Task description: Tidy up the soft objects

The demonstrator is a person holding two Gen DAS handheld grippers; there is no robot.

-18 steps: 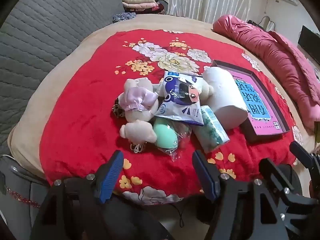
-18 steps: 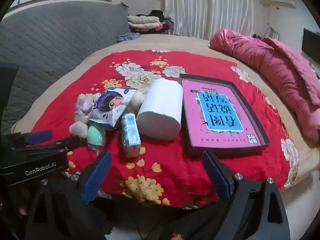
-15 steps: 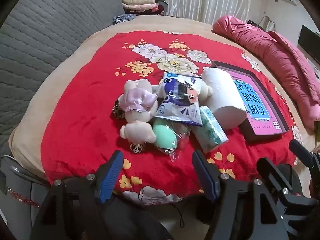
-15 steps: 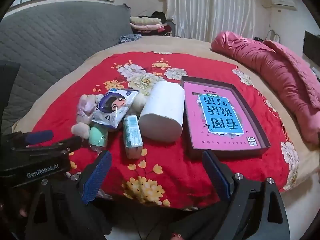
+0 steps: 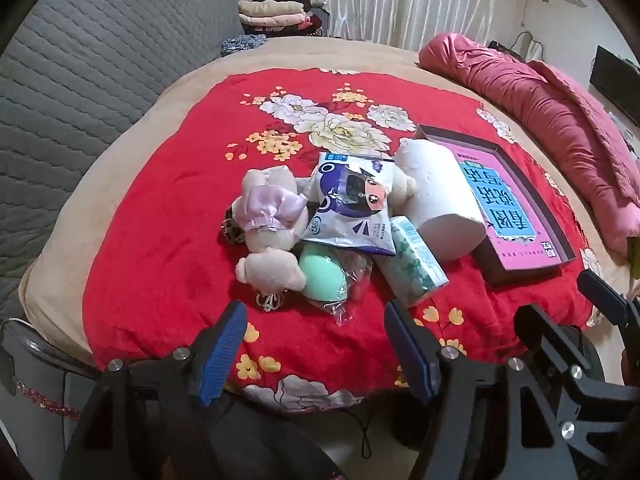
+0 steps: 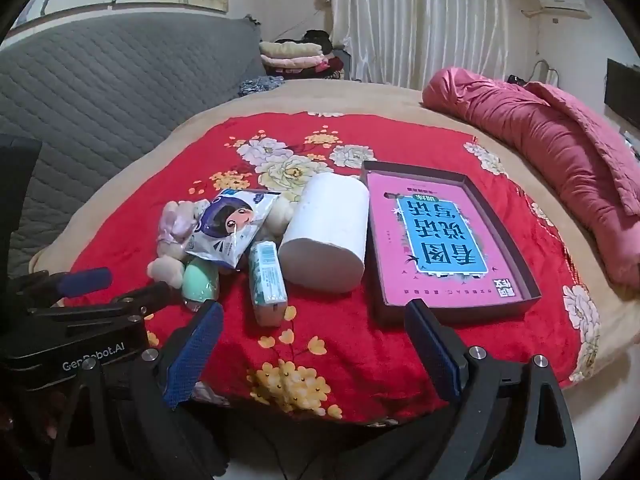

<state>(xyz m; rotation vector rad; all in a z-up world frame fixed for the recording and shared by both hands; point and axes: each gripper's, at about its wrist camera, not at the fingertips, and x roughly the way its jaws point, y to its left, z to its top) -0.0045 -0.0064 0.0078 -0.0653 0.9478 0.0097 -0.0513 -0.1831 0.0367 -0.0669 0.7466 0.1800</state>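
A pile of soft things lies on the red flowered blanket (image 5: 168, 184): a plush toy in a lilac dress (image 5: 268, 216), a white cartoon packet (image 5: 352, 208), a green sponge in clear wrap (image 5: 322, 276), a tissue pack (image 5: 414, 264) and a white paper roll (image 5: 440, 196). A shallow dark box with a pink card inside (image 5: 504, 200) lies right of them. My left gripper (image 5: 316, 344) is open, just short of the sponge. My right gripper (image 6: 316, 344) is open, near the tissue pack (image 6: 267, 276), the roll (image 6: 328, 232) and the box (image 6: 436, 240).
A rolled pink quilt (image 6: 540, 136) lies along the right of the bed. A grey quilted headboard (image 6: 100, 88) stands at the left. Folded clothes (image 6: 292, 54) are stacked at the back by the curtain. The blanket's near edge (image 6: 320, 412) hangs over the bed front.
Both grippers have tilted up slightly, so the bed sits lower in both views. Nothing on the blanket has moved and both grippers stay open.
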